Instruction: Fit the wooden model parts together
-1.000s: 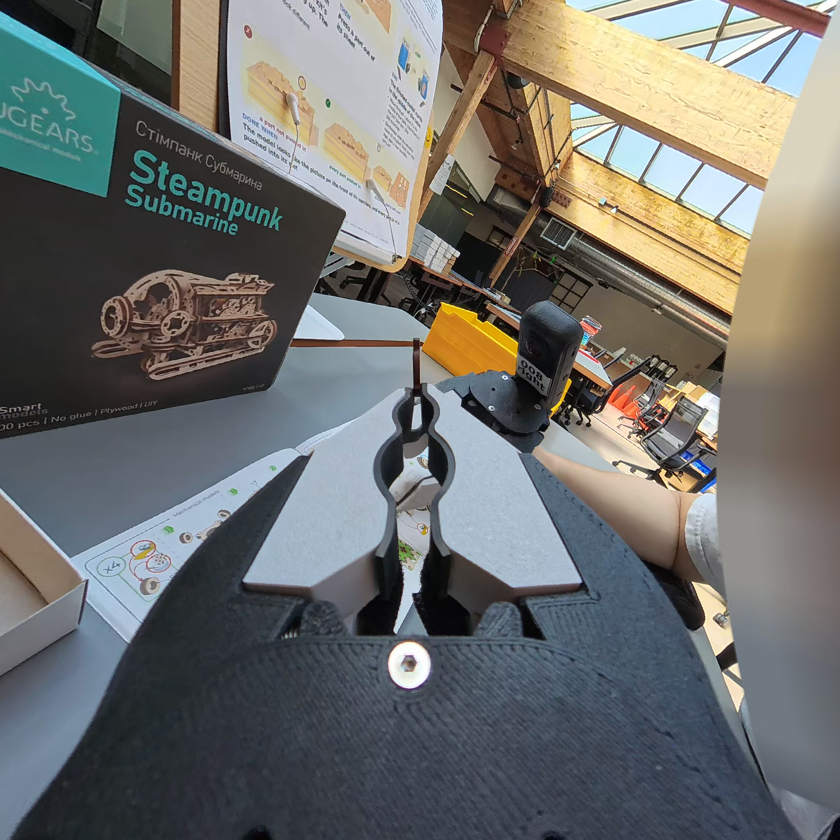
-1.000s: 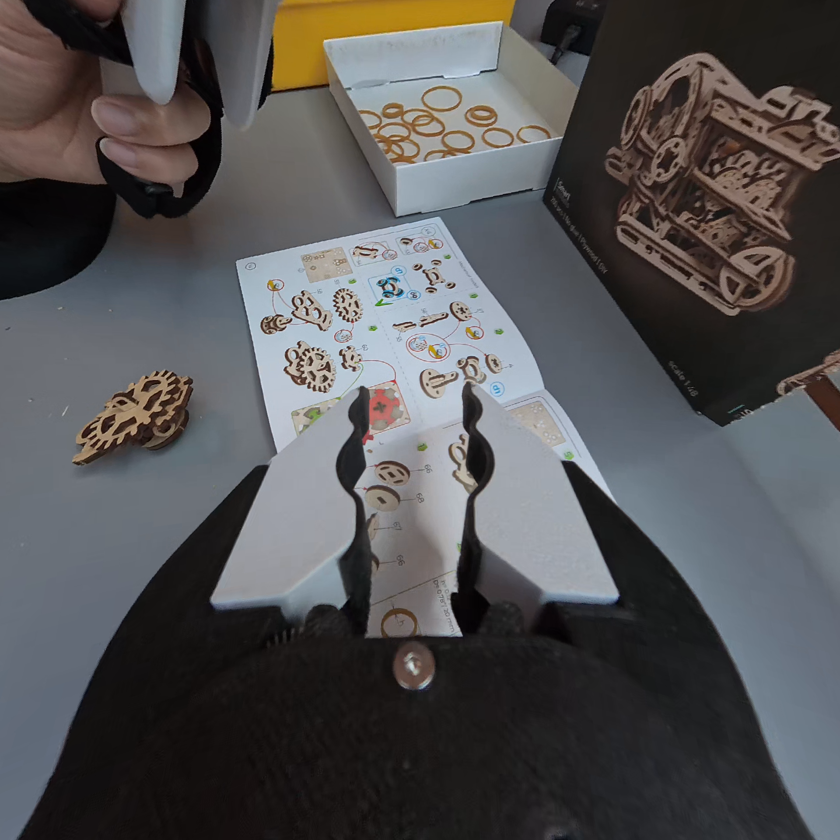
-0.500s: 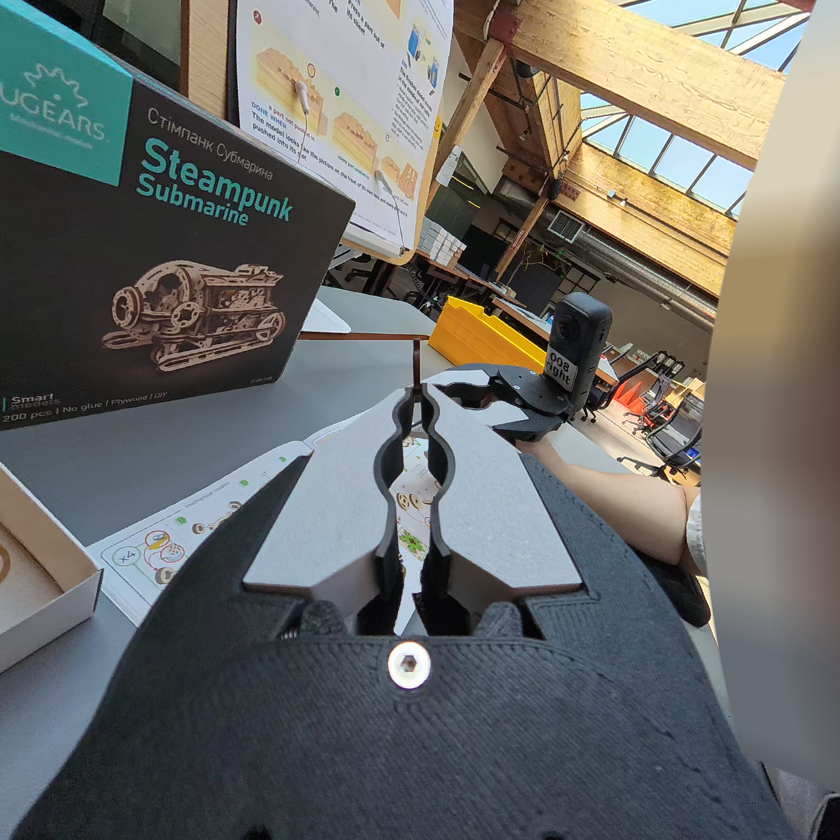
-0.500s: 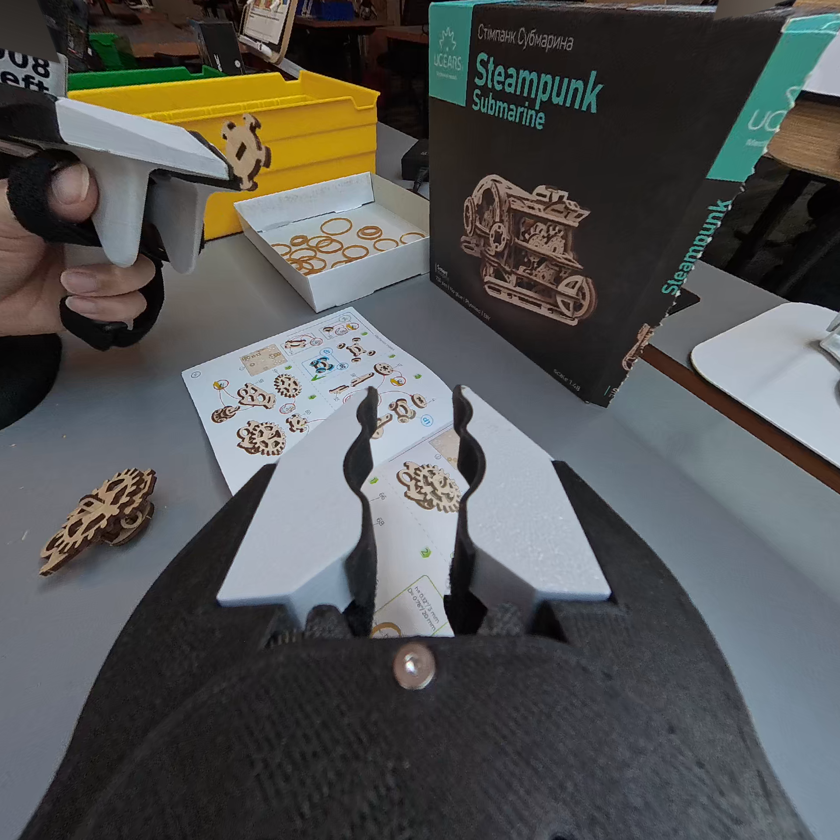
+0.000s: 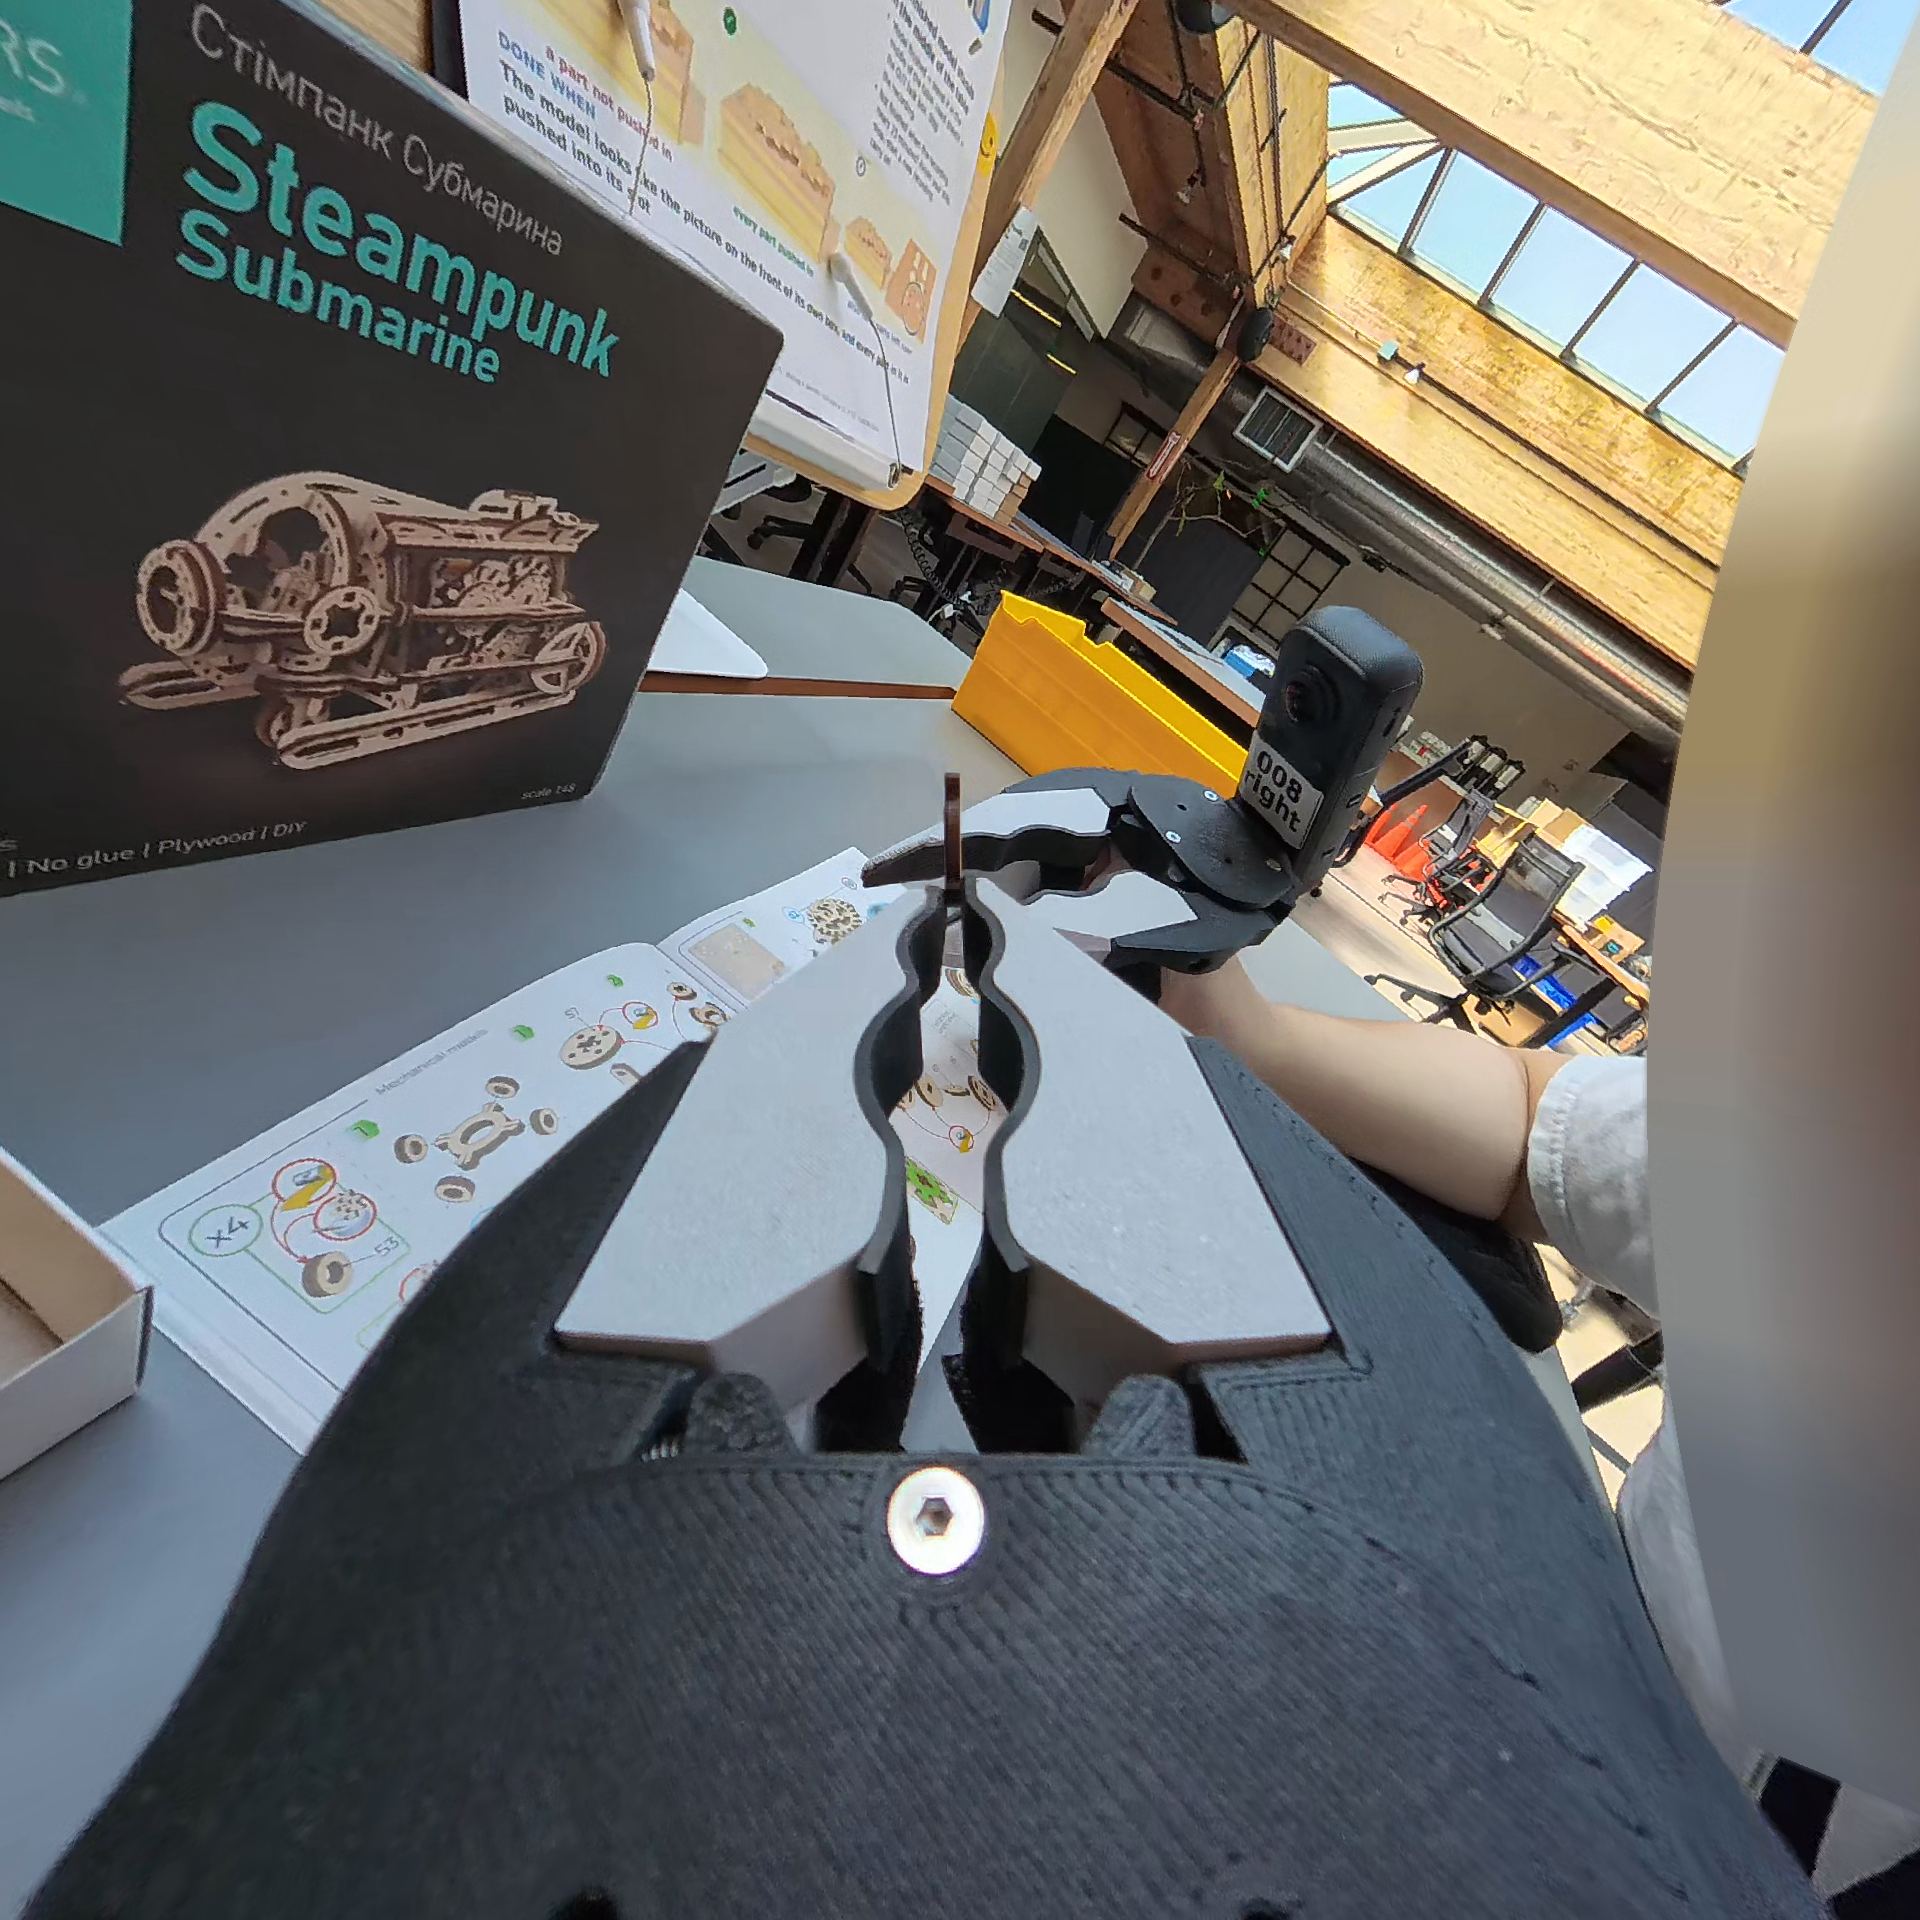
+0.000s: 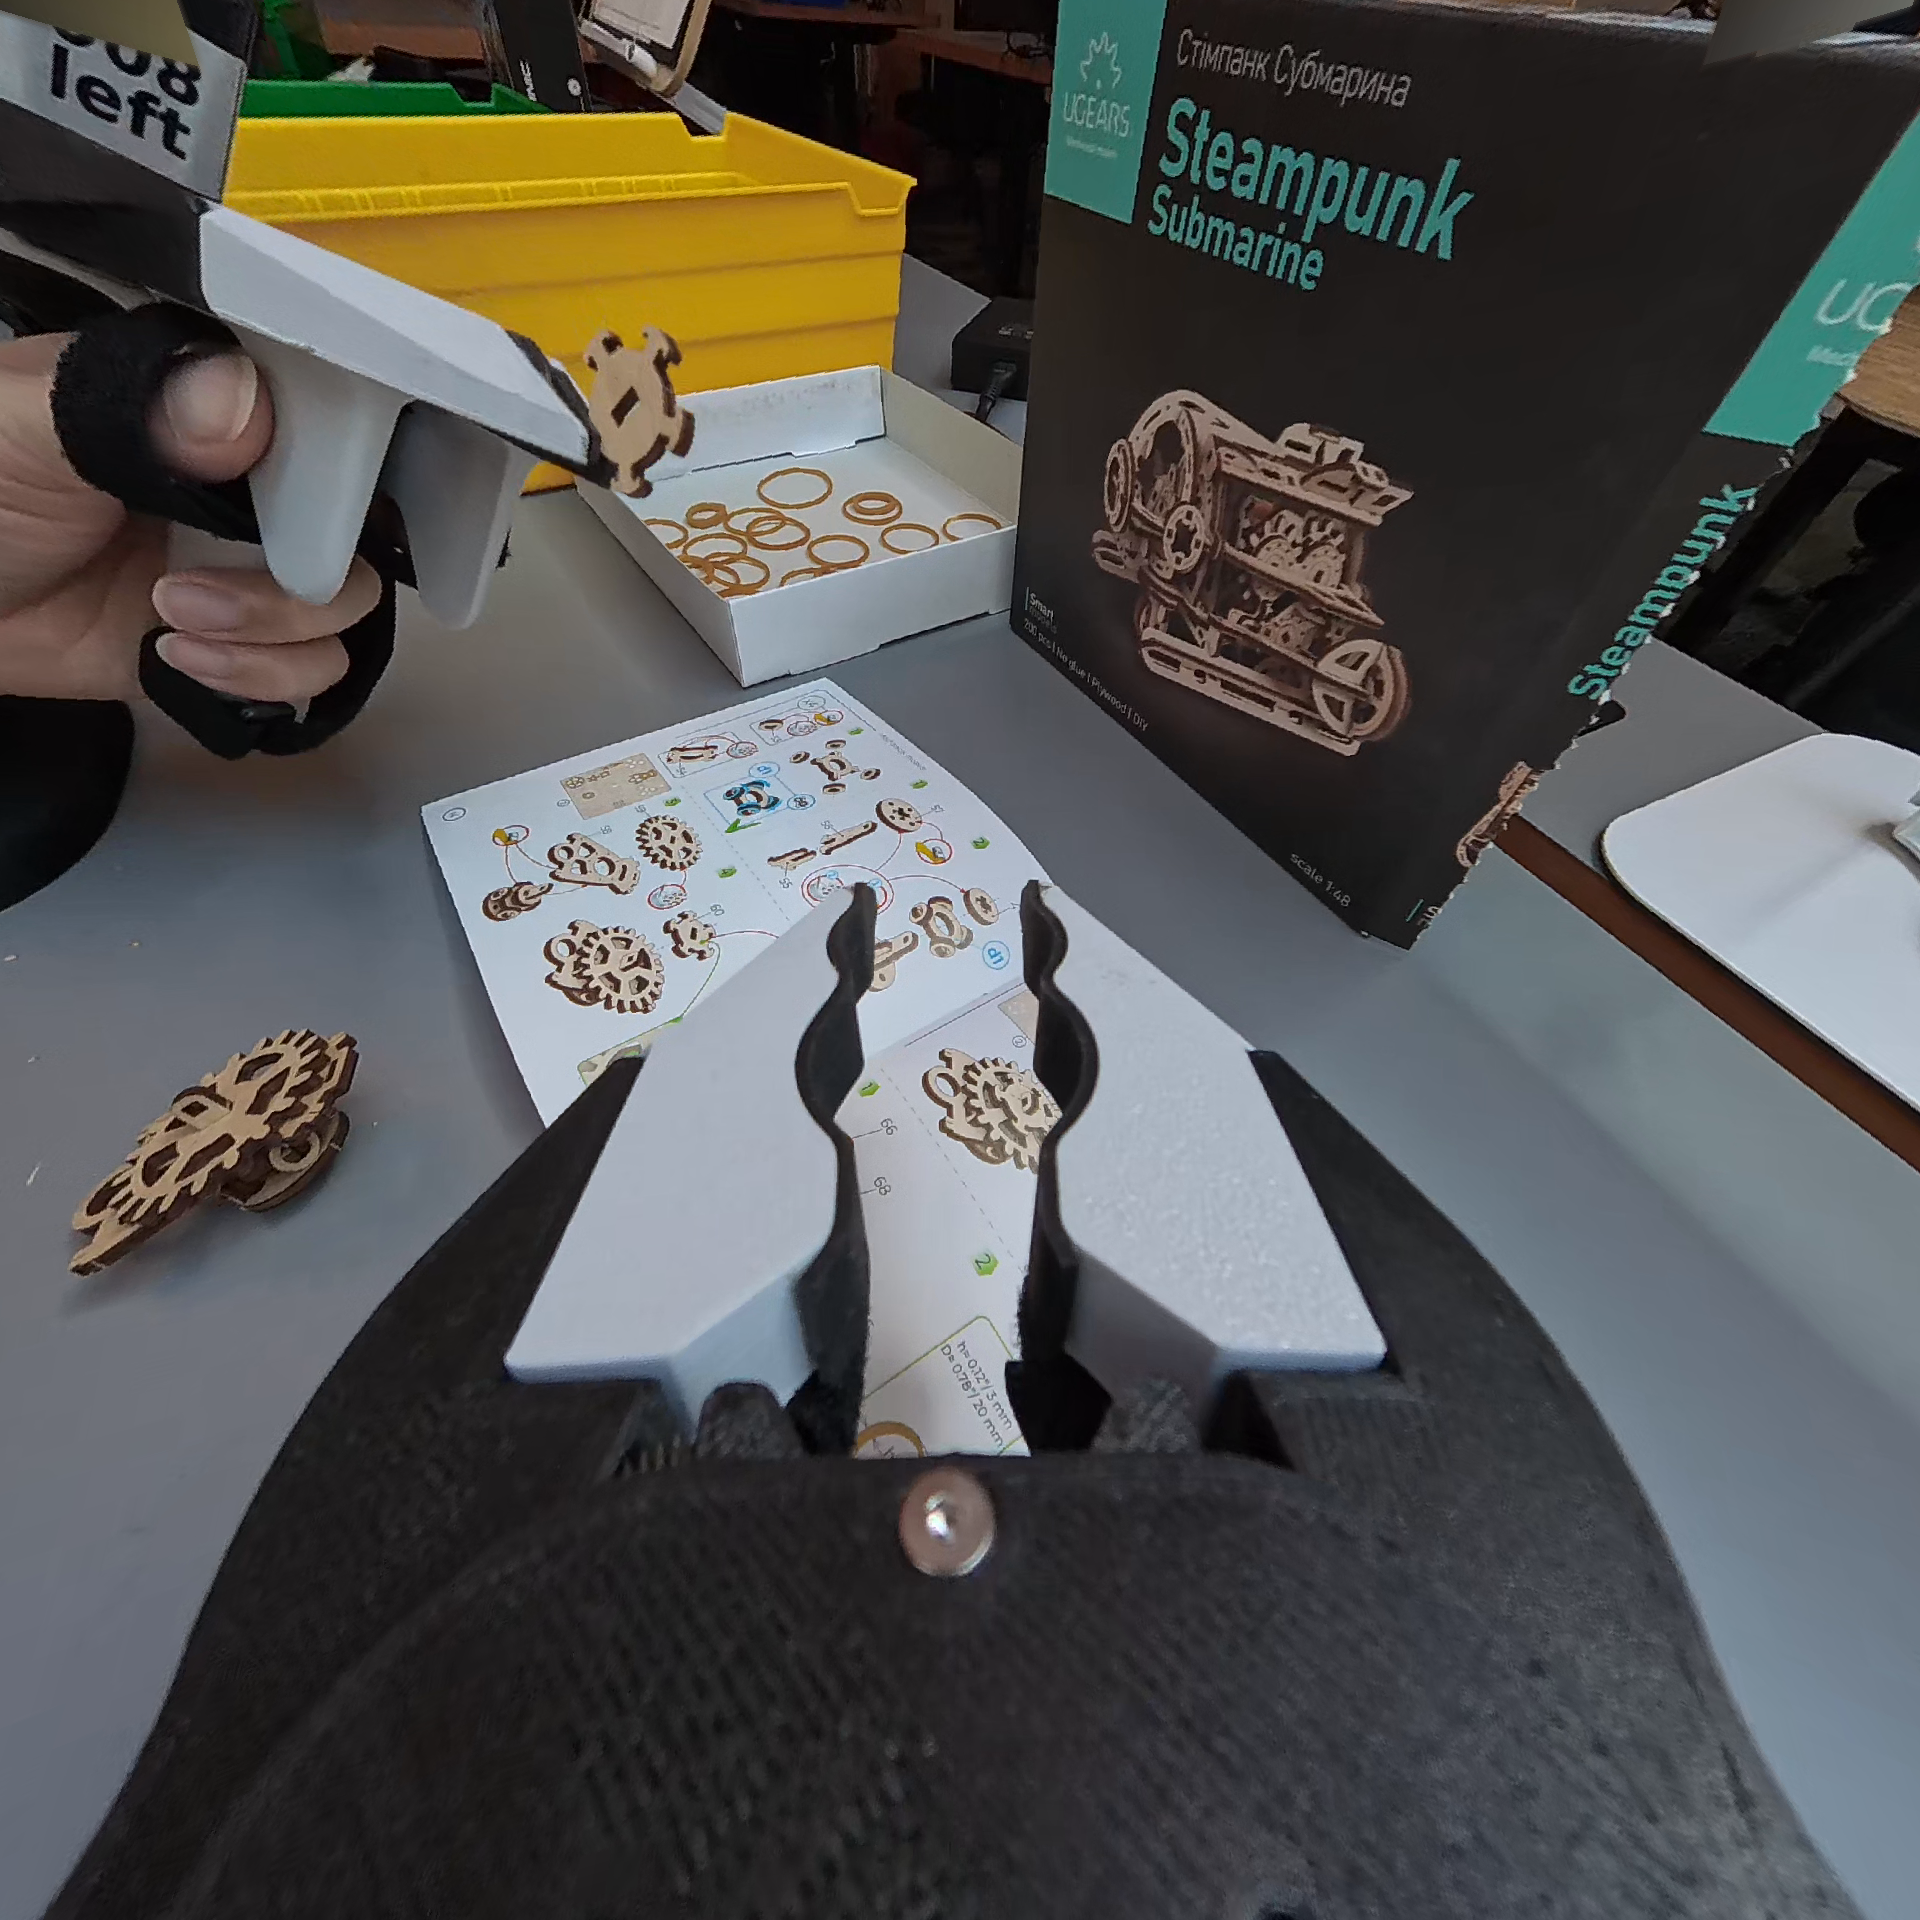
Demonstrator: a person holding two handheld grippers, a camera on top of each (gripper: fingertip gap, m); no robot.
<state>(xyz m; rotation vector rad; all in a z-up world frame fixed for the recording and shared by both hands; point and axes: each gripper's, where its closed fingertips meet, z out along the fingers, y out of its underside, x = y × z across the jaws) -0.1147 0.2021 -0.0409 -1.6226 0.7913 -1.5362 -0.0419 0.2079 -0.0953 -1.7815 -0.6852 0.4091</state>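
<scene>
My left gripper (image 5: 948, 902) is shut on a small flat wooden disc part (image 5: 952, 831), seen edge-on at its tips. In the right wrist view the same gripper (image 6: 582, 436) holds the notched disc (image 6: 636, 408) up in the air at upper left. My right gripper (image 6: 945, 904) is open and empty, above the instruction sheet (image 6: 727, 831). It also shows in the left wrist view (image 5: 935, 852), just behind the held part. A wooden gear assembly (image 6: 213, 1143) lies on the grey table at left.
A dark model kit box (image 6: 1351, 468) stands at the back right. A white tray (image 6: 862, 613) with several rubber bands sits behind the sheet, and a yellow bin (image 6: 571, 229) behind that. A white board (image 6: 1766, 862) lies at far right. The tips of one gripper are about 10 centimetres away from the tips of the other.
My right gripper has tilted up from looking down at the sheet and moved closer to the left gripper. The left gripper still holds the disc part.
</scene>
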